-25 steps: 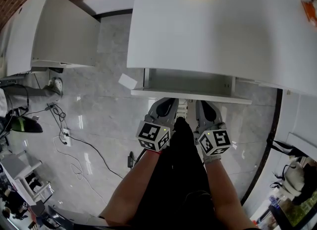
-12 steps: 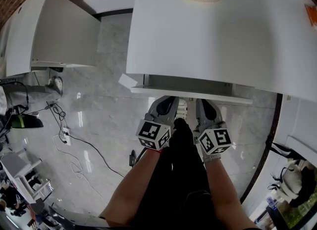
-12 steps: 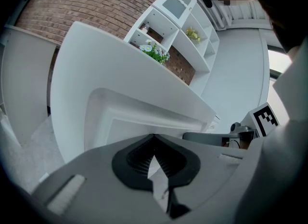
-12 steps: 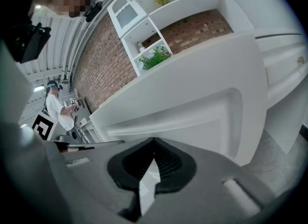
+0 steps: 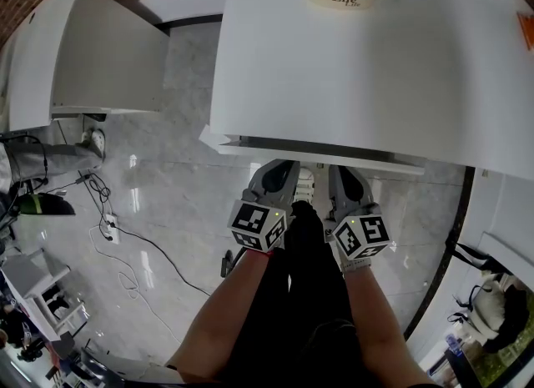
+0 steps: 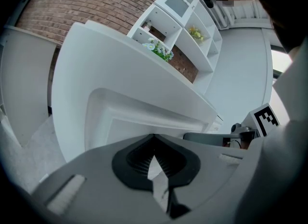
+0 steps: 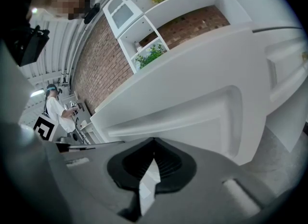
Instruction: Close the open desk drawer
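Both grippers at the drawer front
Your left gripper (image 5: 279, 169) and right gripper (image 5: 342, 171) reach forward side by side, forearms parallel, jaws clenched on nothing, tips at the drawer (image 5: 392, 163), which juts slightly from under the desk (image 5: 350, 78)

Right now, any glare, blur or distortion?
Head view: fisheye bows the white desk top; glare spots on the glossy grey floor. Left gripper view: dark vignetted corners, grey left tongs soft. Right gripper view: same vignette, grey right tongs soft.
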